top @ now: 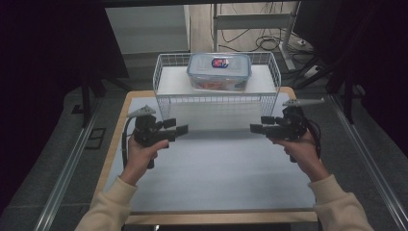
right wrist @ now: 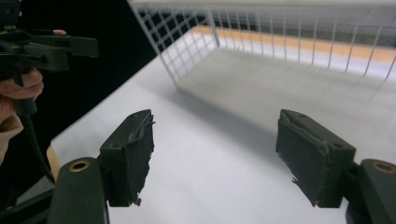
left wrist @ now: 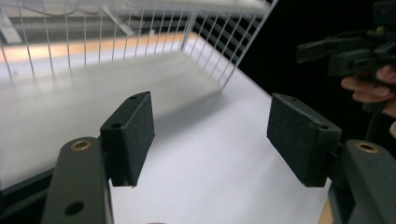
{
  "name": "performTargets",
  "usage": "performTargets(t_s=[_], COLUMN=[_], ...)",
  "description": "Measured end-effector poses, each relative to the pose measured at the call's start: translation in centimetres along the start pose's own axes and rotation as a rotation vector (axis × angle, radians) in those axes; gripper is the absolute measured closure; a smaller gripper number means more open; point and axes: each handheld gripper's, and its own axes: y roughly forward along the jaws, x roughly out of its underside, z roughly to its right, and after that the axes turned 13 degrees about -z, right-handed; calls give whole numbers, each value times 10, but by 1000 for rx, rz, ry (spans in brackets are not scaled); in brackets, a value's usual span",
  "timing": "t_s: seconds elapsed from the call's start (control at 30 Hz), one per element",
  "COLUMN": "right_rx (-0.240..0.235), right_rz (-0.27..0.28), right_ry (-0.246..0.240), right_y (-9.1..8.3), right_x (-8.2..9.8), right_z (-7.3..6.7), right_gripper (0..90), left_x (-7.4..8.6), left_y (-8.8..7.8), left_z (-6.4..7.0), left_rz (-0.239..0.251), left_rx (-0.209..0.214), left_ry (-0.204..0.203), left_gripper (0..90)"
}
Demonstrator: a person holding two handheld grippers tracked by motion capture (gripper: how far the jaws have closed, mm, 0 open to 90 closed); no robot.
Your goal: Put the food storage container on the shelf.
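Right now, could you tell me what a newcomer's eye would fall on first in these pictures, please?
First, the clear plastic lidded container with blue clips, sitting in the white wire basket at the table's far edge. Then the two black handheld grippers, the left gripper and the right gripper, facing each other above the white tabletop, both open and empty.

Cream sleeves (top: 108, 207) are worn on both forearms. Each black gripper (top: 181, 130) is topped by a grey three-cornered plate (top: 141, 112) and trailed by a black cable (top: 125, 144). The right gripper's pads (right wrist: 140, 149) appear frayed.
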Motion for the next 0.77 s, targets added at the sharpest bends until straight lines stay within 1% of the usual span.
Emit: performTargets(t_s=[0.07, 0.17, 0.27, 0.33, 0.37, 0.47, 0.53, 0.63, 0.7, 0.77], right_rx=[-11, -19, -11, -9, -6, -1, 4, 6, 25, 64], right_rz=[-8, -36, -59, -71, -76, -75, -71, -40, -20, -10], right_ry=[-2, -4, -12, -17, -19, -18, -23, -37, -60, -74], right_y=[5, 14, 23, 28, 30, 34, 32, 25, 22, 20], right_x=[14, 34, 49, 57, 60, 65, 65, 64, 65, 68], right_z=[0, 0, -1, -1, 0, 1, 0, -2, -3, -3], right_gripper=[271, 259, 246, 239, 236, 226, 219, 203, 174, 143], left_x=[15, 32, 46, 52, 53, 54, 53, 53, 54, 55], left_y=[5, 12, 21, 27, 29, 31, 30, 29, 29, 30], left_z=[-1, -3, -5, -6, -7, -8, -8, -10, -11, -15], left_rz=[-15, -33, -58, -79, -95, -90, -77, -75, -81, -91], left_rx=[8, 32, 29, 28, 27, 21, 10, 7, 13, 16], left_ry=[-6, -26, -29, -39, -41, -47, -44, -46, -51, -57], left_gripper=[315, 311, 304, 303, 297, 290, 291, 290, 284, 270])
